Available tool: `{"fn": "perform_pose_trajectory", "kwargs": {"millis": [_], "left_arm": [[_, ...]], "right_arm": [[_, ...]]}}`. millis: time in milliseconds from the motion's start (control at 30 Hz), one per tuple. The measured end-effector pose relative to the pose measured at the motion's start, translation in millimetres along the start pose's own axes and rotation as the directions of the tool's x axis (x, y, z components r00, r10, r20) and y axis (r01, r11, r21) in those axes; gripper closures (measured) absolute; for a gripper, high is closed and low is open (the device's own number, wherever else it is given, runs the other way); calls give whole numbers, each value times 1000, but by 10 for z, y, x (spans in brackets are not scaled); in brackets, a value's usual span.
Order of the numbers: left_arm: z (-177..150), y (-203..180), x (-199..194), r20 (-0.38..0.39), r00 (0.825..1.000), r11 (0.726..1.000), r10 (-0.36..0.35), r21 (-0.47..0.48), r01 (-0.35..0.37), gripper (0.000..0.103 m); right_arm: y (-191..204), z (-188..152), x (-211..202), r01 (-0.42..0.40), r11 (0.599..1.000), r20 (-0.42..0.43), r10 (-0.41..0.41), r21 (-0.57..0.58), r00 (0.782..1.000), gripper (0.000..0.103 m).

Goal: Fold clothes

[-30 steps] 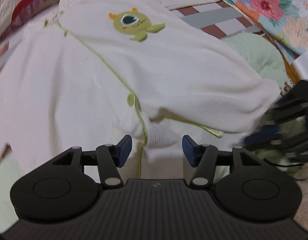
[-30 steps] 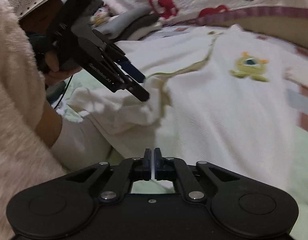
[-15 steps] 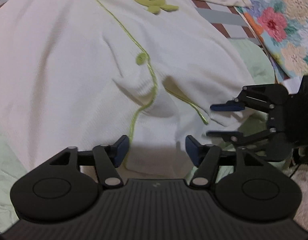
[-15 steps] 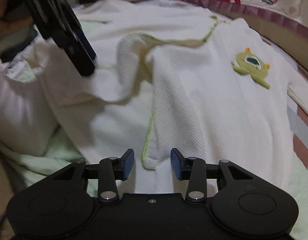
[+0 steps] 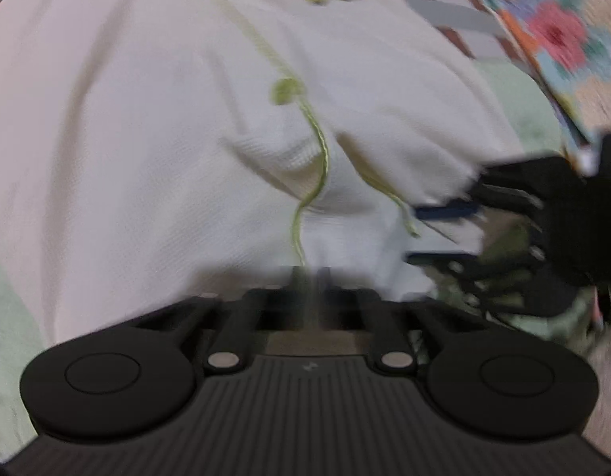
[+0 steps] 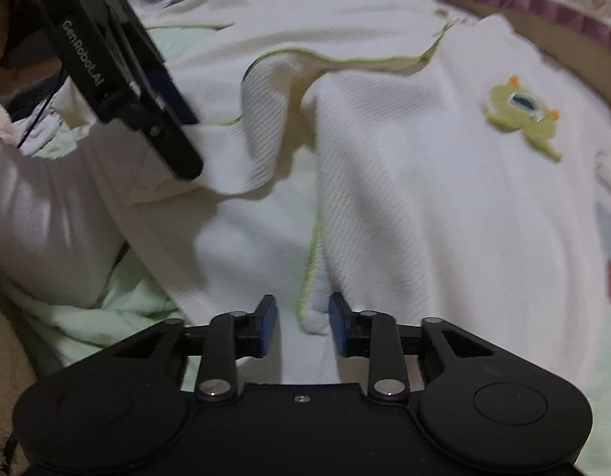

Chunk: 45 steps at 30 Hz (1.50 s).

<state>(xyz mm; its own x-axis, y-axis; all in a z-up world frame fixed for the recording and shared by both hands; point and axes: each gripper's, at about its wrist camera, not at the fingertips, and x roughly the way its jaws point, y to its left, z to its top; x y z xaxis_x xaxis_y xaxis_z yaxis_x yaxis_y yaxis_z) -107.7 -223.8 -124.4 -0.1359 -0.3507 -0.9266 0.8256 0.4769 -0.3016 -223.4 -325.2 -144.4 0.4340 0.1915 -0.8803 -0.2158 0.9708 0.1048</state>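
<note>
1. Left tongs (image 5: 309,277) have closed since half a second ago: fingers now together on the near hem of the white garment (image 5: 146,139), beside its green trim (image 5: 319,158); blur leaves the bite itself uncertain.
2. Right tongs (image 6: 302,325) are moderately open, straddling a trimmed hem corner; contact with the pads cannot be told.
3. Garment lies spread on the bed, monster patch (image 6: 521,113) up.
4. Judgement: one hem corner secured, the second about to be; fold not started.
</note>
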Motion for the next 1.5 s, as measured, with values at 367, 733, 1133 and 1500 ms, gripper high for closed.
{"fn": "perform_pose_trajectory", "kwargs": {"millis": [367,733,1133,1500], "left_arm": [[86,-403,-272,47,999,968,13,251,-24,97],[189,-443,-158,148,953,878,265,373,-302,94],[194,-163,-77,50,997,985,61,157,-68,78],[156,-134,-170,87,994,978,73,187,-88,70]], "right_arm": [[-302,-13,-217,-203,971,63,196,124,979,103],[-116,111,-58,20,999,89,-24,49,996,73],[36,-41,52,81,997,66,-81,1,995,69],[-239,-36,-287,-218,960,113,201,176,973,100]]}}
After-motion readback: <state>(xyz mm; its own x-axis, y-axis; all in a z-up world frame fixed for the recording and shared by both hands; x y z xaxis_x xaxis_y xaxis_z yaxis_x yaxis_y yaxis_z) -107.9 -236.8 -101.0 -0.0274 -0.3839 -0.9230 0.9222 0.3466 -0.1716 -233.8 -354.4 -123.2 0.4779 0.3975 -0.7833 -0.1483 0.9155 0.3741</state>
